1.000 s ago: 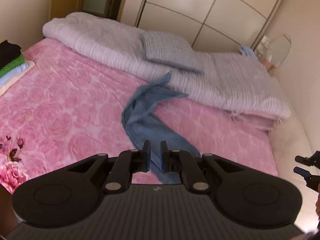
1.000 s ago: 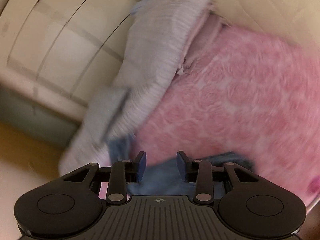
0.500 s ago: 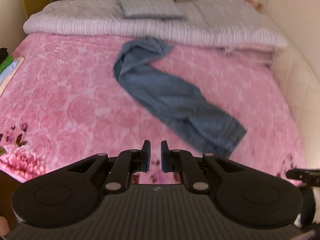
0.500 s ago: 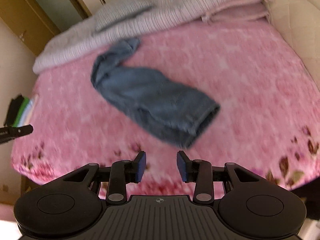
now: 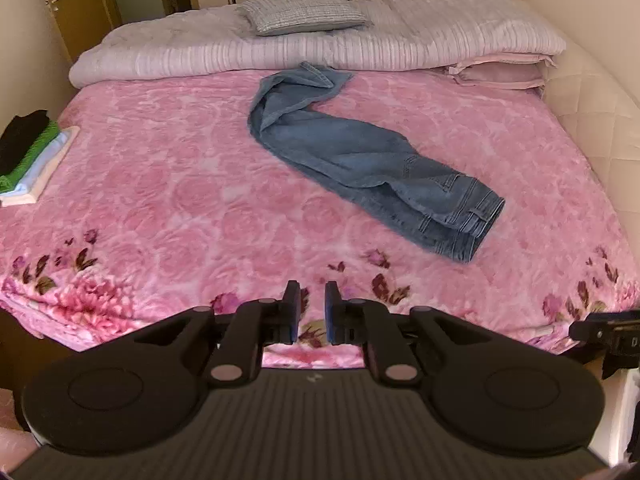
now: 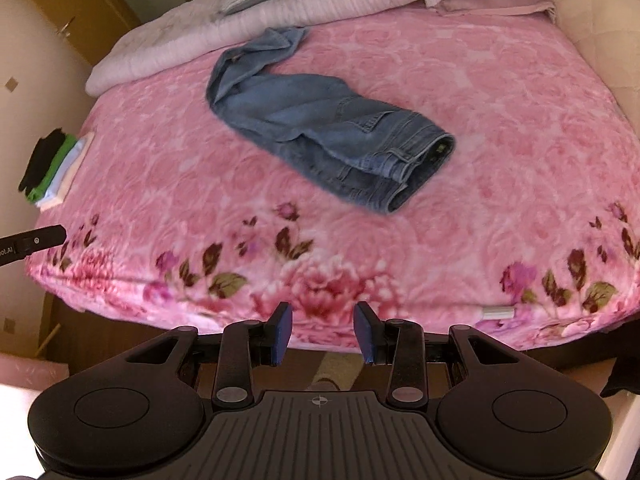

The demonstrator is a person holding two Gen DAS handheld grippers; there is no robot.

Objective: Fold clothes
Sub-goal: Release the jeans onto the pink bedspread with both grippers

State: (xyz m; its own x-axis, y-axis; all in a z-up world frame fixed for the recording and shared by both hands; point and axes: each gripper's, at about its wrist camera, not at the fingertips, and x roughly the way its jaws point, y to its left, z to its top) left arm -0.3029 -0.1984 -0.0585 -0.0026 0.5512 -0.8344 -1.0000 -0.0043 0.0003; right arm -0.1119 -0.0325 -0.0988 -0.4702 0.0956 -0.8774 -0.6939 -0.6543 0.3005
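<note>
A pair of blue jeans (image 5: 360, 156) lies crumpled in a diagonal strip on the pink floral blanket (image 5: 168, 184), waistband toward the front right, legs bunched toward the pillows. It also shows in the right wrist view (image 6: 320, 124). My left gripper (image 5: 312, 312) hangs over the bed's front edge, empty, its jaws a narrow gap apart. My right gripper (image 6: 323, 332) is open and empty, just off the front edge of the bed. Both are well short of the jeans.
A stack of folded clothes (image 5: 28, 160) sits at the bed's left edge; it also shows in the right wrist view (image 6: 56, 168). A rolled grey quilt (image 5: 320, 52) and a cushion (image 5: 304, 14) lie along the far side. A padded bed frame (image 5: 600, 120) rises on the right.
The jeans have dropped flat onto the blanket. Both grippers have pulled back from over the bed to its front edge, and both stay empty.
</note>
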